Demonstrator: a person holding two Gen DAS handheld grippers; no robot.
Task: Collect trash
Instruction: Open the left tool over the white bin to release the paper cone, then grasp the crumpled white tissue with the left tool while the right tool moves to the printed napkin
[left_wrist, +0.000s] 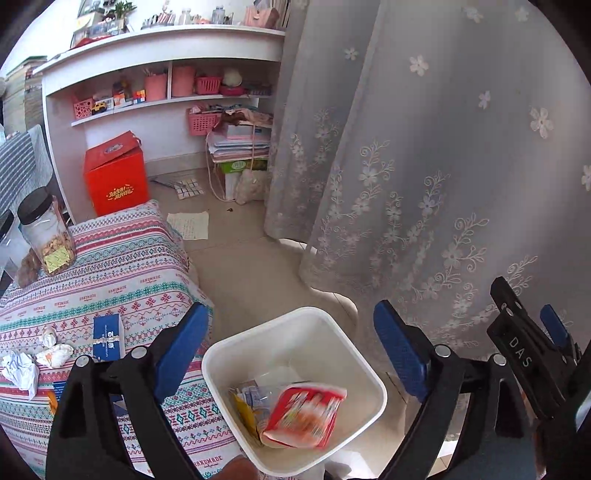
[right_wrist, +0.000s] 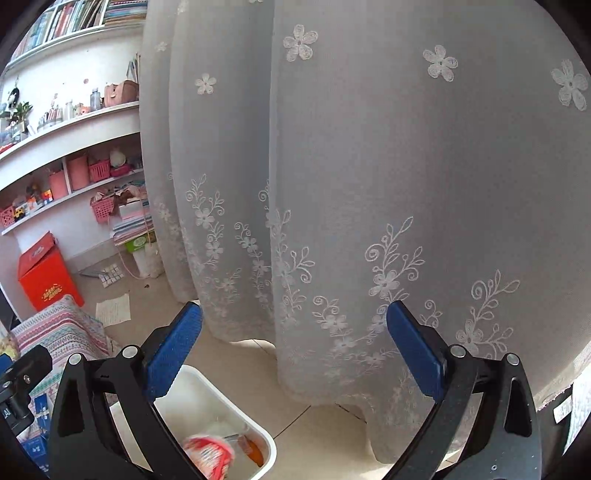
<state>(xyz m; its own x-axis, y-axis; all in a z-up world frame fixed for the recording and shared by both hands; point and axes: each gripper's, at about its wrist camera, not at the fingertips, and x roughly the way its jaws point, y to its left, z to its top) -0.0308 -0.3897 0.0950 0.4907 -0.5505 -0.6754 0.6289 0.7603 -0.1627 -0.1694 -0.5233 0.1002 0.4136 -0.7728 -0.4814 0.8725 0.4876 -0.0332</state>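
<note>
Trash shows in two places: three crumpled white wads (left_wrist: 22, 369) lie on the patterned bed (left_wrist: 122, 266) at your near left, and one red wrapper (left_wrist: 303, 415), blurred, sits in the white bin (left_wrist: 295, 328) on the floor to the bed's right, over a few paler scraps. Your left gripper (left_wrist: 291, 354) hovers above the bin with its fingers (left_wrist: 399, 354) wide apart and nothing between them. Your right gripper (right_wrist: 293, 354) is also spread and empty, facing the curtain (right_wrist: 369, 166).
</note>
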